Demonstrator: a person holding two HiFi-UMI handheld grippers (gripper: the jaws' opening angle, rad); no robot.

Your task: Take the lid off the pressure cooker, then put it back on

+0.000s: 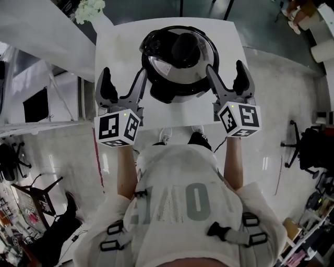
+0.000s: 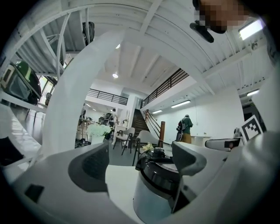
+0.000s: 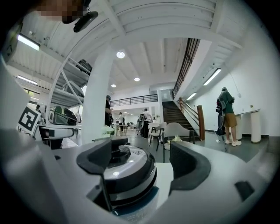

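Pressure cooker stands on the white table, toward the edge away from the person, roughly centred left to right. Body is silver with a black rim.

Lid is on the cooker, seated level. Black dome handle at the middle of the lid.

Left gripper is just left of the cooker, above the table, jaws pointing away from the person. Jaws stand apart with nothing clamped. In the left gripper view the cooker shows in the gap, partly behind the inner jaw. That jaw's tip lies close against the cooker's left side. Contact: cannot tell.

Right gripper is just right of the cooker, mirroring the left one. Jaws apart, grasping nothing. In the right gripper view the cooker shows in the gap, partly behind the inner jaw, lid handle at that jaw's top edge. Tip sits close against the cooker's right side. Contact: cannot tell.

Both outer jaws are clear of the cooker, over bare table.

Marker cubes: left cube and right cube, both nearer the person than the cooker.

White flowers sit beyond the cooker, off to the left.
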